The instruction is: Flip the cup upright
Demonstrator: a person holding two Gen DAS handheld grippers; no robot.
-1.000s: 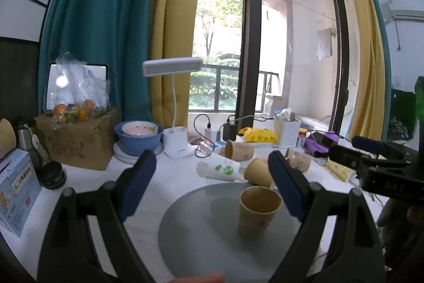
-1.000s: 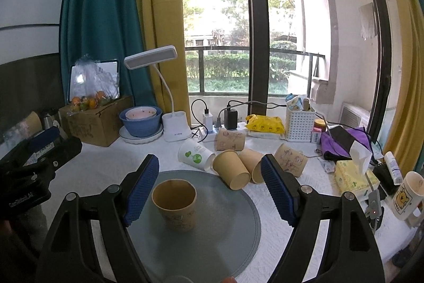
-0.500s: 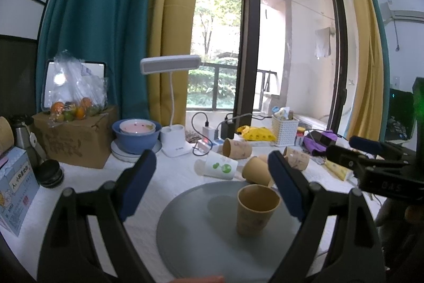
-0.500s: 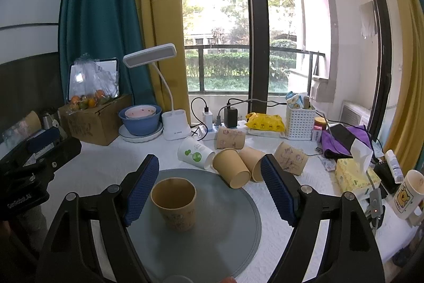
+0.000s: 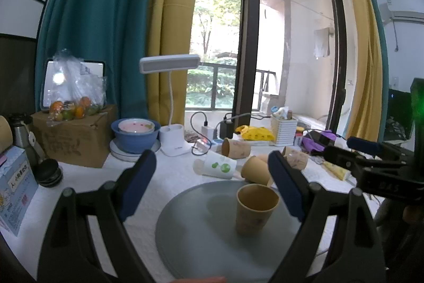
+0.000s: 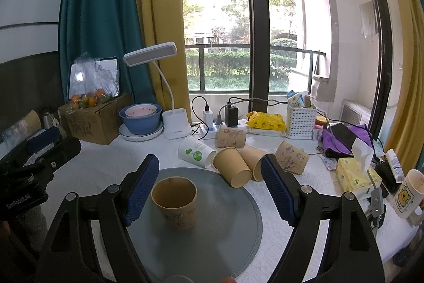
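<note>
Both jaws stand wide apart and grip nothing: the left gripper (image 5: 212, 184) and the right gripper (image 6: 212, 186) each hang above the near edge of the tabletop (image 6: 106, 166), which is covered in white cloth. Round grey mat (image 6: 228, 235) lies at the near middle of the tabletop. Cardboard box (image 6: 92, 121) sits at the far left corner with a bag of fruit (image 6: 90, 97) on top. White desk lamp (image 6: 164, 86) stands at the far edge, just right of a blue bowl (image 6: 140, 121). White basket (image 6: 302, 121) stands at the far edge, right of centre. Yellow tissue pack (image 6: 355, 177) and a bear-print mug (image 6: 405, 192) lie toward the right edge. Brown paper cup (image 6: 175, 203) stands upright, mouth up, on the mat's left half, between the right gripper's fingers without touching them. Five more cups lie on their sides just beyond the mat's far rim, among them a white cup (image 6: 196, 153) with green print
</note>
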